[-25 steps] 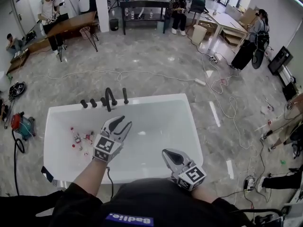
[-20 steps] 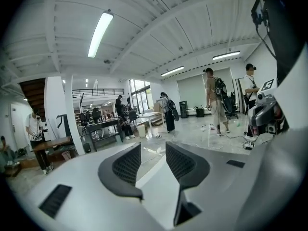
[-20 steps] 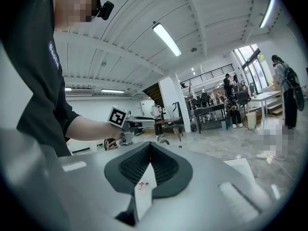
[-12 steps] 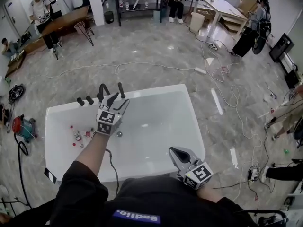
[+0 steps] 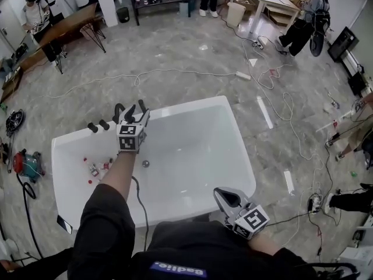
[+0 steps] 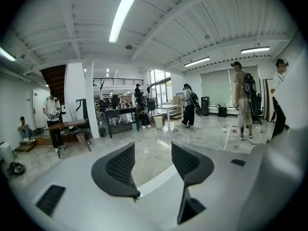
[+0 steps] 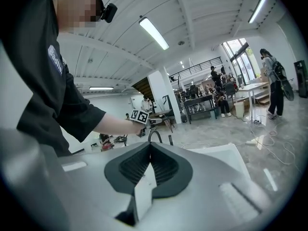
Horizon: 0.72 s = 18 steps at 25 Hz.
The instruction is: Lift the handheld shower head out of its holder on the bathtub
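From the head view, your left hand-held gripper is stretched out over the white bathtub to its far rim, right at the row of black fittings. The handheld shower head stands upright on that rim beside the curved faucet, just past the gripper's right jaw. You cannot tell from here whether a jaw touches it. Your right hand-held gripper hangs over the near rim, close to your body. Small red and white items lie on the tub bottom near the drain.

In the left gripper view, your left hand-held gripper is released. Its jaws have just been opening and stand wide apart, with only the bathtub's white rim and the grey floor between them.

In the right gripper view, your right hand-held gripper is clenched, jaws together on nothing. Past it, the handheld shower head stands by the faucet, just beside your left hand.
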{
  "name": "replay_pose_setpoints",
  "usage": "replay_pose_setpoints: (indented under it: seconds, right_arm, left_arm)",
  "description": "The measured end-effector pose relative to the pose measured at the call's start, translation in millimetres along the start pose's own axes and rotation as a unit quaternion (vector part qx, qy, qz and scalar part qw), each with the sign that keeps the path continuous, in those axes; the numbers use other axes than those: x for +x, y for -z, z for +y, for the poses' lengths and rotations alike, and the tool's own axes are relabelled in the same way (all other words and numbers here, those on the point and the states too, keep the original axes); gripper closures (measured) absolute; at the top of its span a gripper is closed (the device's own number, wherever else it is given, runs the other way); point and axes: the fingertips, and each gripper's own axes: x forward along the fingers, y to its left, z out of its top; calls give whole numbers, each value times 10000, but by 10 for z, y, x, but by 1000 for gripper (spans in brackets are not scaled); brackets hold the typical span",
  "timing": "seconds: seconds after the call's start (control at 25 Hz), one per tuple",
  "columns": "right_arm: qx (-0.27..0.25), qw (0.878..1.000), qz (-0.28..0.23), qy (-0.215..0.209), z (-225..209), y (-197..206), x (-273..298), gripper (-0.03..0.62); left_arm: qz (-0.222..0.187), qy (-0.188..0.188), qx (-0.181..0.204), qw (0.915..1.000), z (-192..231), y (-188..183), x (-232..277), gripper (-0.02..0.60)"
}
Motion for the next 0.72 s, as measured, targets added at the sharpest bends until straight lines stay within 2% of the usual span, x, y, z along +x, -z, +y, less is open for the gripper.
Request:
replay_pose_setpoints:
  seconds: [0.28,0.48,0.72]
  right_arm:
    - [129,9994,261,188,-178,292,9,592]
    - [113,9994,291,132,-169,207,222,592]
    - [-24,9997,229,90,-227,101,528,592]
  left_arm:
    - [359,-123,-102,9992,297,485,517,359]
    - [557,-232,-270,9978,439,778,833,359]
    - [638,-550,-876,9926,751,1108,1207,359]
